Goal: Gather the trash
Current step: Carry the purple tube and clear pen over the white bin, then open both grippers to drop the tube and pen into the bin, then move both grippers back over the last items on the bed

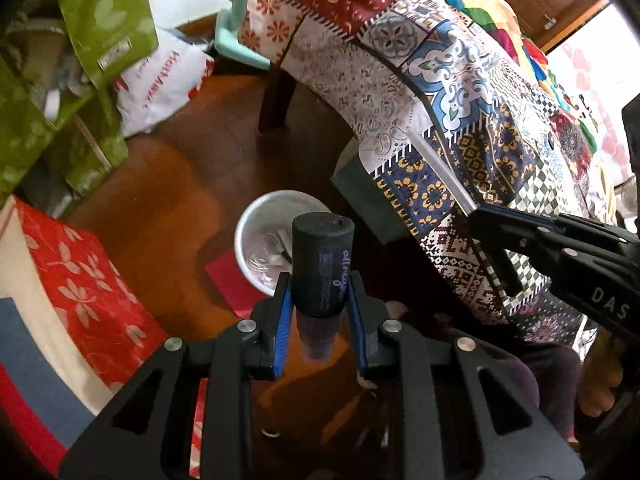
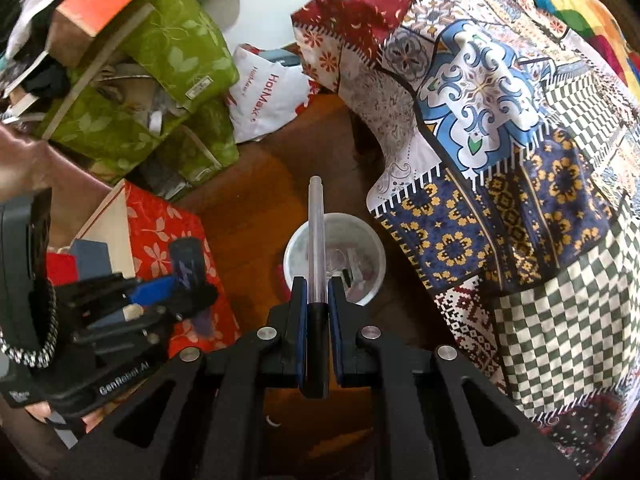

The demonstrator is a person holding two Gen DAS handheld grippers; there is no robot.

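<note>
Left wrist view has the dark bottle (image 1: 322, 266) right in front of me, a small black-capped thing with pale scribbled lettering down its side, pinched between the blue pads of the left gripper (image 1: 320, 300), whose jaws stand only a little way apart and press on its sides. It looks light and rigid to me, smooth plastic or glass, so I'd guess it could slip if the squeeze slackens; the grip sits low on the broad cap, which seems the sensible place. It hangs above the white bin (image 1: 280, 240), which stands on the floor below with bits of pale rubbish already in it. From the right wrist view the right gripper (image 2: 318, 300) is closed nearly tight on a clear pen tube (image 2: 316, 240), held at its dark end so the see-through barrel sticks out over the same bin (image 2: 334, 258). That tube looks featherlight and stiff, thin enough to roll or tip out of the pinch. Both pieces seem ready to be dropped in, though neither is let go yet. Around the bin is a glossy brown wooden floor (image 1: 180, 184), hard and slick. Close on one side a patchwork cloth (image 2: 500, 140) drapes over furniture. On the other side are heaped green leaf-print bags (image 2: 168, 52), a red flowered bag (image 2: 168, 236) and a white shopping bag (image 2: 268, 92).
</note>
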